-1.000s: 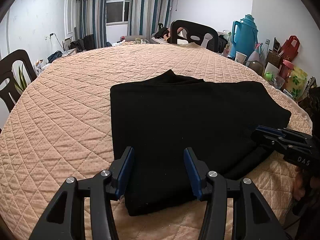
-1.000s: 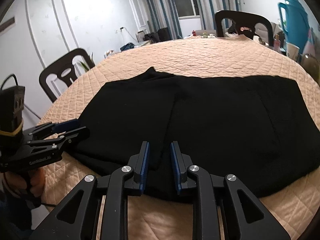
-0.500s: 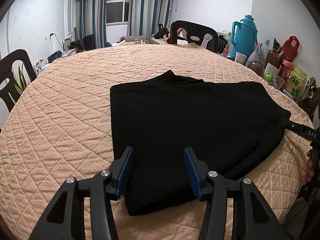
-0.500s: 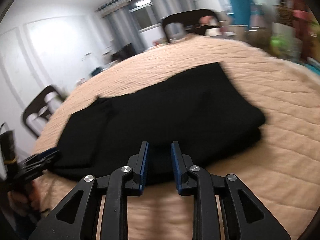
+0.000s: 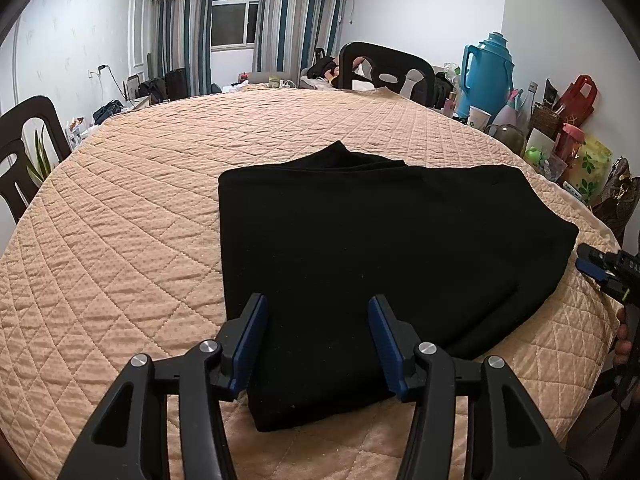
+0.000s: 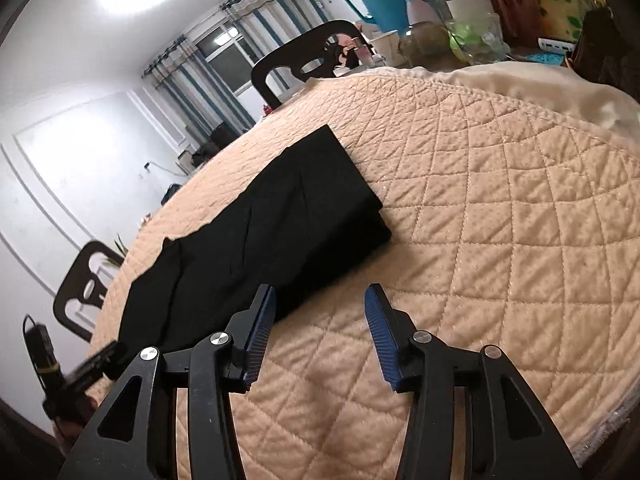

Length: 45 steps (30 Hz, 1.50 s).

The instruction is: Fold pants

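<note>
Lying flat across the quilt (image 5: pixel 120 220), folded black pants (image 5: pixel 380 248) run left–right — both grippers' jaws spread, empty.

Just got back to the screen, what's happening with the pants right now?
The black pants lie folded in a flat stack on the quilted table cover. Neither pair of tongs holds them. The left tongs hang open over the near edge of the stack. The right tongs are open too, off to the right end of the pants, mostly over bare quilt. Whether another fold is coming or the job is done, I can't say.
</note>
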Tool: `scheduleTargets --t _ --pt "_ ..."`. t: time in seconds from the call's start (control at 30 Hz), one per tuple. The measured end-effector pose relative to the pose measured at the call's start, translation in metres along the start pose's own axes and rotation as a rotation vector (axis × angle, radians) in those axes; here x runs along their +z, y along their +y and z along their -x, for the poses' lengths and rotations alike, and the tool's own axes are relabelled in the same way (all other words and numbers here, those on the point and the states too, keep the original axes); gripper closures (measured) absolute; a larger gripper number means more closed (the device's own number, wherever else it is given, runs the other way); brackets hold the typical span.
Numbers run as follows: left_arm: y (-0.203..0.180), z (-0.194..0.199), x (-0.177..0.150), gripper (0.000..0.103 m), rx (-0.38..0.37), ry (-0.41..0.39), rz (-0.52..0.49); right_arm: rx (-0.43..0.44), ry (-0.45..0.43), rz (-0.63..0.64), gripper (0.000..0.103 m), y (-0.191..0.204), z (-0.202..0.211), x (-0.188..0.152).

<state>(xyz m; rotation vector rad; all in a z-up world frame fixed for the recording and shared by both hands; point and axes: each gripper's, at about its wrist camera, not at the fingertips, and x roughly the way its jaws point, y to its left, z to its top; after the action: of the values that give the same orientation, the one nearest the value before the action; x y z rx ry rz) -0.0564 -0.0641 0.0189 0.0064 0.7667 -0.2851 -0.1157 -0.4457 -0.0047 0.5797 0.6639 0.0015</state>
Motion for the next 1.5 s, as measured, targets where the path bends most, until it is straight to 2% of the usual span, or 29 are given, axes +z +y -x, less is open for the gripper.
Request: scheduleTargets --t 0.3,0.43,0.53,0.6,0.7,1.07,1.17,1.23,1.4,1.5 --pt "0.001 0.001 0.0 0.047 -0.009 -0.002 0.005 0.025 -0.013 -0.067 0.052 -0.003 -0.011 0.009" --pt "0.002 0.001 0.0 0.047 -0.013 -0.004 0.007 0.094 -0.056 -0.111 0.05 -0.007 -0.003 0.011" --pt "0.002 0.001 0.0 0.047 -0.013 -0.004 0.007 0.123 -0.079 -0.089 0.05 -0.003 0.0 0.016" --pt "0.002 0.001 0.0 0.047 -0.014 -0.005 0.008 0.096 -0.065 -0.076 0.05 -0.003 -0.005 0.02" --pt "0.002 0.002 0.001 0.047 -0.018 -0.006 0.01 0.004 -0.008 -0.087 0.05 -0.006 -0.02 0.023" --pt "0.001 0.003 0.001 0.047 -0.019 -0.006 0.011 0.021 -0.021 -0.096 0.049 0.004 -0.037 0.035" --pt "0.001 0.003 0.001 0.047 -0.019 -0.006 0.01 0.002 0.001 -0.069 0.054 0.009 -0.045 0.039" --pt "0.001 0.003 0.001 0.047 -0.018 -0.006 0.009 -0.004 -0.01 -0.047 0.074 0.013 -0.043 0.042" --pt "0.001 0.003 0.0 0.047 -0.024 -0.007 0.015 0.059 -0.055 0.023 0.078 0.033 -0.031 0.05" --pt "0.004 0.003 0.0 0.047 -0.036 -0.009 0.03 0.134 -0.066 0.092 0.08 0.061 -0.025 0.056"
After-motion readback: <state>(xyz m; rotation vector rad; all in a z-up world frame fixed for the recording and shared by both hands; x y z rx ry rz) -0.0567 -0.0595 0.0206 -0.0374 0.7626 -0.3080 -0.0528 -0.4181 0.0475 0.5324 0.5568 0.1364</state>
